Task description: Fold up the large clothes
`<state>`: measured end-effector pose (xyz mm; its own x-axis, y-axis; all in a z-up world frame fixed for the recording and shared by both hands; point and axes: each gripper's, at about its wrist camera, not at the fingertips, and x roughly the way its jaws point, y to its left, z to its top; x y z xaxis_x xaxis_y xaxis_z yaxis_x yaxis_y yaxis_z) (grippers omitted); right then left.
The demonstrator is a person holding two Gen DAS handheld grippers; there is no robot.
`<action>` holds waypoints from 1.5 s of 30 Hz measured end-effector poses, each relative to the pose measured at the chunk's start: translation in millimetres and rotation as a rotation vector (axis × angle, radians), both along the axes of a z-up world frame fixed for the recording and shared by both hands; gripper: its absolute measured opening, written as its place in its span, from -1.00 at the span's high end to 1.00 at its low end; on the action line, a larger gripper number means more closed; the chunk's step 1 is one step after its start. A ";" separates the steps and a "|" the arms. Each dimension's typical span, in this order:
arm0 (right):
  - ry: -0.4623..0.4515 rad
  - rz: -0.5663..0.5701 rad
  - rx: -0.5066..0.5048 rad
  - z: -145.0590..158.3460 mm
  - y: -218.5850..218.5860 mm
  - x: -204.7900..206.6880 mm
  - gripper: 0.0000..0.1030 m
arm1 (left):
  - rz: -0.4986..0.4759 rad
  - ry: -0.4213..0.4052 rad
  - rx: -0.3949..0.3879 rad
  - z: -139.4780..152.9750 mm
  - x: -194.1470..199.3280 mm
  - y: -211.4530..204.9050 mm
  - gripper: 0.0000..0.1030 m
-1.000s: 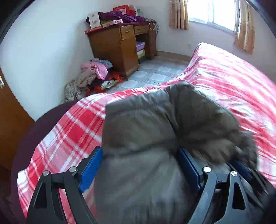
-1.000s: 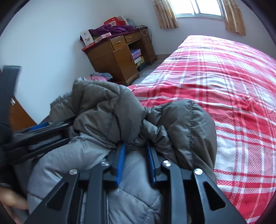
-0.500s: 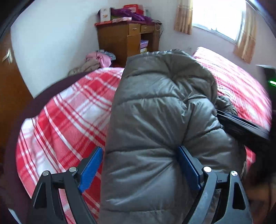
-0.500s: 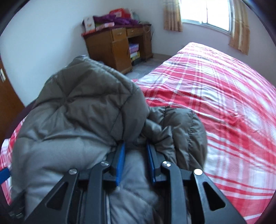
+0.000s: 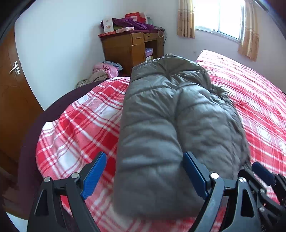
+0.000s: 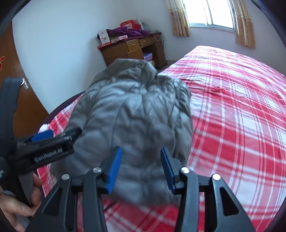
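Note:
A grey puffer jacket (image 5: 171,125) lies bundled on the red plaid bed (image 5: 80,125); it also shows in the right wrist view (image 6: 132,114). My left gripper (image 5: 144,174) is open, its blue pads wide apart on either side of the jacket's near end. My right gripper (image 6: 141,167) is open too, its pads apart at the jacket's near edge, holding nothing. The left gripper (image 6: 48,142) shows at the left of the right wrist view, and the right gripper's tip (image 5: 262,173) at the lower right of the left wrist view.
A wooden desk (image 5: 132,48) piled with boxes and purple cloth stands by the far wall. A heap of clothes (image 5: 105,71) lies on the floor beside it. A brown door (image 5: 12,89) is at the left. A curtained window (image 6: 212,16) is beyond the bed (image 6: 241,116).
My right gripper was shut on the jacket and has opened, letting it go. The jacket has dropped from its lifted position to lie on the bed. Both grippers have drawn back slightly.

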<state>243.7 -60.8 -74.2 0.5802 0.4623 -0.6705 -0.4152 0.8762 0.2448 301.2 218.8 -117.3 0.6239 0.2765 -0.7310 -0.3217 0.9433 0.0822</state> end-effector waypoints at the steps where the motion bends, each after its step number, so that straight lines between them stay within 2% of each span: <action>1: -0.009 -0.002 0.003 1.9 -2.6 -8.4 0.06 | -0.003 -0.002 0.008 1.6 -5.6 -4.2 -0.70; 2: -0.024 -0.008 0.009 6.1 -4.8 -16.0 0.06 | -0.013 -0.009 0.019 4.3 -14.9 -8.7 -0.70; 4: -0.059 -0.029 0.025 18.6 -13.4 -35.2 -0.10 | -0.028 -0.026 0.031 8.1 -34.8 -15.9 -0.70; 5: -0.073 -0.041 0.032 22.3 -19.6 -41.8 -0.38 | -0.027 -0.029 0.031 9.5 -44.0 -19.3 -0.70; 6: -0.089 -0.055 0.035 26.6 -23.2 -48.6 -0.56 | -0.027 -0.028 0.030 8.9 -50.1 -19.4 -0.70; 9: -0.147 -0.086 0.028 38.0 -31.2 -70.5 -0.57 | -0.034 -0.015 0.032 8.2 -72.0 -28.5 -0.70; 11: -0.168 -0.091 0.014 41.4 -33.4 -79.3 -0.57 | -0.029 -0.023 0.060 8.7 -86.3 -33.4 -0.70; 18: -0.118 -0.146 -0.007 33.7 -42.8 -96.5 -0.58 | 0.008 -0.019 0.127 7.0 -116.1 -42.1 -0.70; 22: -0.072 -0.156 -0.028 29.8 -44.5 -105.0 -0.58 | -0.027 -0.020 0.089 5.9 -133.3 -46.7 -0.70; 25: -0.070 -0.156 -0.045 31.7 -46.6 -118.1 -0.58 | -0.046 -0.040 0.076 10.3 -152.2 -49.4 -0.70; 31: -0.149 -0.189 -0.050 56.3 -59.0 -149.8 -0.59 | -0.085 -0.082 0.046 31.7 -182.4 -63.4 -0.70; 33: -0.174 -0.204 -0.072 67.0 -60.8 -160.7 -0.65 | -0.096 -0.096 0.035 42.1 -188.4 -66.3 -0.70; 36: -0.222 -0.199 -0.066 84.7 -63.5 -177.7 -0.80 | -0.095 -0.173 0.037 67.0 -206.9 -70.3 -0.70; 41: -0.346 -0.207 -0.041 118.6 -67.6 -203.9 -0.84 | -0.046 -0.329 0.120 105.0 -240.3 -76.2 -0.70; 45: -0.460 -0.221 -0.022 137.2 -69.1 -228.6 -0.94 | -0.002 -0.428 0.140 122.1 -259.0 -73.5 -0.70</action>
<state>15.1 -129.9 62.9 0.8999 0.2837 -0.3312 -0.2799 0.9581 0.0604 42.2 145.3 4.7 0.8625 0.3526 -0.3629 -0.3526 0.9332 0.0687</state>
